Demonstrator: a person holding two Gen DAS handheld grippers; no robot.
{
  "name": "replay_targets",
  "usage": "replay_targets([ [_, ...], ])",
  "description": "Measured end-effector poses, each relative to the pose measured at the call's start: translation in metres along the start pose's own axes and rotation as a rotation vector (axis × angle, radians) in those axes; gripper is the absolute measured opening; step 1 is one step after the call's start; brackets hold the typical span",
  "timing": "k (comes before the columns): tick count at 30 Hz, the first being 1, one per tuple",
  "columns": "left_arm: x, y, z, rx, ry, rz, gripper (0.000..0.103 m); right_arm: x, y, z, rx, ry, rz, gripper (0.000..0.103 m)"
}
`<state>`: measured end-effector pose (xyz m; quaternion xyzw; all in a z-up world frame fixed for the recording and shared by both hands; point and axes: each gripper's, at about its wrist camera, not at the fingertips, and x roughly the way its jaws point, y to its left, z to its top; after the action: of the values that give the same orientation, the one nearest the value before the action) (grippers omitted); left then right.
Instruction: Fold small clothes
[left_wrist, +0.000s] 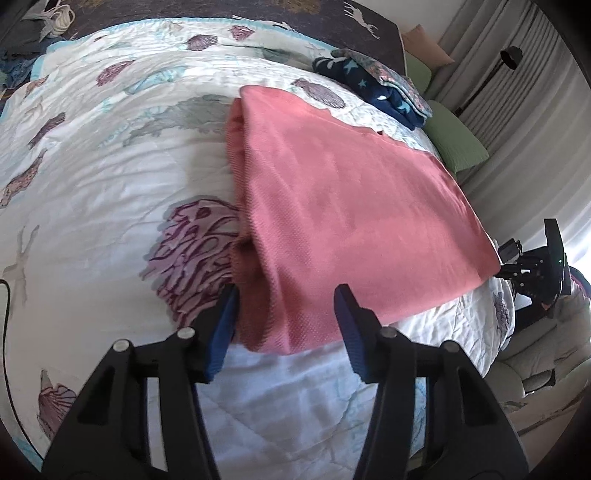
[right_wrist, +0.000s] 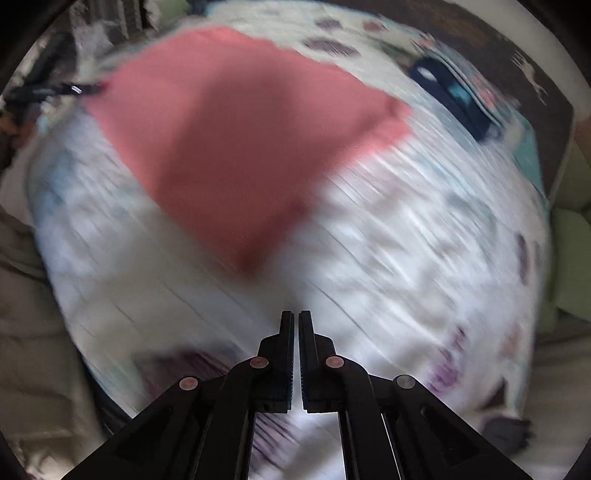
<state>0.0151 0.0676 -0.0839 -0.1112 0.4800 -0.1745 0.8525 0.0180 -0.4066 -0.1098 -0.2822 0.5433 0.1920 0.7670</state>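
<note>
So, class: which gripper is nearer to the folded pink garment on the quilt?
Left. The left gripper, open, has its fingertips straddling the near end of the pink garment. The right gripper, shut and empty, sits back over bare quilt, clear of the garment's corner.

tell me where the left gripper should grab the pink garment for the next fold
Probably the near corner of the pink garment, where its thick folded left edge bunches just ahead of the open left gripper. Come in low from the near side, one finger sliding under against the quilt, so all layers are pinched together. The right gripper is shut, clear of it.
</note>
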Motion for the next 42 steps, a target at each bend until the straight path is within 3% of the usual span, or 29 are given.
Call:
replay_targets([
  [3, -0.008, 0.001, -0.002, -0.020, -0.021, 0.005, 0.053, -0.015, -0.019, -0.007, 0.123, -0.050, -0.022, 0.004],
  [6, -0.028, -0.008, 0.004, -0.019, -0.091, -0.012, 0.047, -0.037, -0.016, 0.007, 0.247, -0.196, 0.070, 0.005],
  [9, -0.046, -0.025, 0.012, -0.007, -0.176, -0.132, 0.047, -0.048, 0.020, 0.026, 0.197, -0.319, 0.169, 0.005],
  [11, -0.042, -0.035, 0.014, 0.003, -0.173, -0.202, 0.047, -0.041, 0.036, 0.038, 0.193, -0.359, 0.245, 0.005],
  [12, -0.030, -0.041, 0.013, 0.017, -0.136, -0.198, 0.047, -0.031, 0.038, 0.042, 0.223, -0.355, 0.268, 0.005],
  [14, -0.006, -0.044, 0.008, 0.030, -0.055, -0.106, 0.047, -0.009, 0.035, 0.042, 0.309, -0.295, 0.274, 0.005],
  [15, 0.014, -0.039, 0.001, 0.028, 0.014, 0.018, 0.047, 0.009, 0.027, 0.037, 0.382, -0.234, 0.271, 0.003],
  [16, 0.023, -0.035, -0.006, 0.037, 0.040, 0.091, 0.036, 0.021, 0.018, 0.028, 0.462, -0.204, 0.302, 0.002],
  [18, 0.013, -0.035, -0.017, 0.083, -0.035, 0.097, 0.034, 0.021, 0.003, 0.008, 0.631, -0.221, 0.388, 0.001],
  [20, 0.006, -0.031, -0.017, 0.060, -0.020, 0.114, 0.034, 0.014, 0.000, -0.001, 0.691, -0.203, 0.362, 0.001],
  [23, -0.004, -0.031, -0.010, 0.034, -0.023, 0.147, 0.034, -0.001, 0.008, 0.004, 0.669, -0.194, 0.285, 0.005],
  [26, -0.020, -0.038, 0.005, 0.036, -0.092, 0.091, 0.035, -0.030, 0.022, 0.023, 0.600, -0.280, 0.194, 0.008],
  [29, -0.009, -0.054, 0.033, 0.091, -0.115, 0.091, 0.040, -0.039, 0.012, 0.064, 0.580, -0.378, 0.172, 0.025],
  [32, 0.018, -0.062, 0.060, 0.102, -0.098, 0.109, 0.043, -0.021, -0.010, 0.089, 0.679, -0.382, 0.214, 0.041],
  [35, 0.039, -0.058, 0.080, 0.061, -0.099, 0.102, 0.047, 0.004, -0.039, 0.107, 0.801, -0.373, 0.301, 0.041],
  [36, 0.047, -0.053, 0.086, 0.059, -0.101, 0.110, 0.051, 0.012, -0.049, 0.107, 0.848, -0.374, 0.298, 0.041],
  [37, 0.056, -0.049, 0.089, 0.062, -0.096, 0.137, 0.063, 0.019, -0.056, 0.109, 0.876, -0.378, 0.288, 0.041],
  [39, 0.080, -0.031, 0.091, 0.040, -0.036, 0.201, 0.065, 0.038, -0.068, 0.109, 0.911, -0.340, 0.203, 0.040],
  [41, 0.080, -0.024, 0.088, 0.035, -0.062, 0.174, 0.065, 0.057, -0.072, 0.102, 0.919, -0.291, 0.186, 0.035],
  [42, 0.076, -0.025, 0.089, 0.042, -0.063, 0.165, 0.065, 0.056, -0.071, 0.099, 0.910, -0.317, 0.191, 0.035],
])
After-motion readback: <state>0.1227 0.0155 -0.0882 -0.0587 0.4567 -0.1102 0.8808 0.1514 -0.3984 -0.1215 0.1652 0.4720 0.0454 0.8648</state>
